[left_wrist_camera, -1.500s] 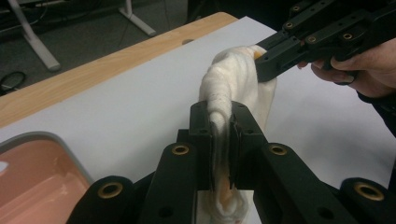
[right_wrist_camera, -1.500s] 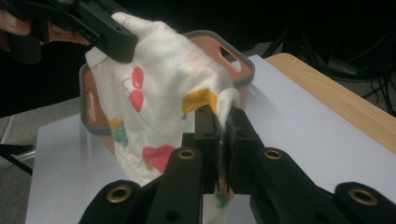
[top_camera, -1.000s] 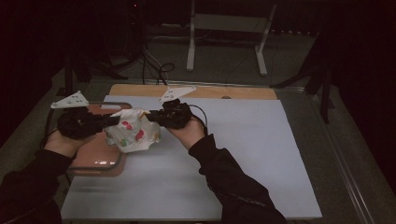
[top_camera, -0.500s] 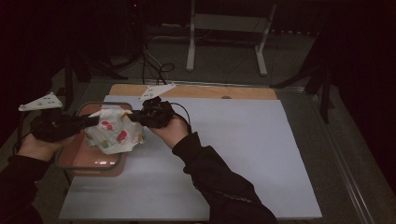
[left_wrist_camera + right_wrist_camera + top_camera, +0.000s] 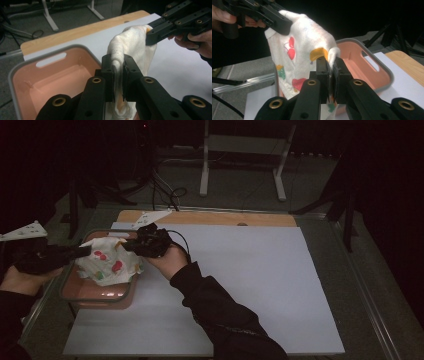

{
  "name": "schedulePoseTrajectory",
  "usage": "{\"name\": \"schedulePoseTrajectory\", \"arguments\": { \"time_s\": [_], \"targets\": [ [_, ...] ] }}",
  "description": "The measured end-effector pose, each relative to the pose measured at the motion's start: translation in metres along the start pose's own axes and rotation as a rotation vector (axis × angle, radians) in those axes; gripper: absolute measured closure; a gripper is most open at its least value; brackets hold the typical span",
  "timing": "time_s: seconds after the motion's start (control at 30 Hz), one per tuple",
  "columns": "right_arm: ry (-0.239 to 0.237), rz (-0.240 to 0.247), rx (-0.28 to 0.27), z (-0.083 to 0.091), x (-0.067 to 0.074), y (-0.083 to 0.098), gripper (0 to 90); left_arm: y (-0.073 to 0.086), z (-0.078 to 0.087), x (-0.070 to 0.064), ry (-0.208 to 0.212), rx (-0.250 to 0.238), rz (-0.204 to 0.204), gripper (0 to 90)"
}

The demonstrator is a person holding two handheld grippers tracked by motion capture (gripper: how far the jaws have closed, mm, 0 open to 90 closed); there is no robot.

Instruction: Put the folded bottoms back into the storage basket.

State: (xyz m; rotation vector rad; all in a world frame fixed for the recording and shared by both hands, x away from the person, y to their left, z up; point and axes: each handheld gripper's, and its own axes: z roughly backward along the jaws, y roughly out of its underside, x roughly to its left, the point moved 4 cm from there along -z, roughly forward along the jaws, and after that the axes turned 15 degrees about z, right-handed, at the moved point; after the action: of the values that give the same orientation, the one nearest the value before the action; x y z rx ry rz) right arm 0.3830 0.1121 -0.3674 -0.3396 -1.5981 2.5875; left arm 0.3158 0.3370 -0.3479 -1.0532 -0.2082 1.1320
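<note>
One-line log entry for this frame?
left gripper: shut on cloth | right gripper: shut on cloth | cloth: held over pink bin

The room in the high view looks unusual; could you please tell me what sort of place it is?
Probably a dim lab or recording workspace: a wooden table under a pale sheet, loose black cables on the floor, and a white metal stand behind.

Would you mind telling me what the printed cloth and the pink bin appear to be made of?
The cloth looks like soft white cotton knit: matte, it drapes and bunches between the two hand-held grippers, with cherry and heart prints. The bin looks like moulded plastic: smooth, slightly glossy pink walls, a grey rim and a cut-out handle slot. Both are judged by look alone.
</note>
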Motion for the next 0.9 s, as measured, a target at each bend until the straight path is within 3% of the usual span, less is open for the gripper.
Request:
{"name": "schedulePoseTrajectory", "arguments": {
  "time_s": [0.6,0.7,0.77,0.9],
  "targets": [
    [-0.004,-0.015,0.009,-0.04,0.019,-0.011,85.5,0.007,0.017,0.03,-0.032,0.02,0.031,82.8],
    [-0.021,0.007,0.006,-0.046,0.023,-0.01,85.5,0.009,0.017,0.035,-0.033,0.022,0.037,82.7],
    [-0.01,-0.036,0.014,-0.051,0.028,-0.01,85.5,0.013,0.015,0.042,-0.032,0.026,0.04,82.7],
    [-0.004,-0.035,0.016,-0.057,0.028,-0.003,85.5,0.018,0.011,0.049,-0.014,0.032,0.042,82.7]
  ]
}}
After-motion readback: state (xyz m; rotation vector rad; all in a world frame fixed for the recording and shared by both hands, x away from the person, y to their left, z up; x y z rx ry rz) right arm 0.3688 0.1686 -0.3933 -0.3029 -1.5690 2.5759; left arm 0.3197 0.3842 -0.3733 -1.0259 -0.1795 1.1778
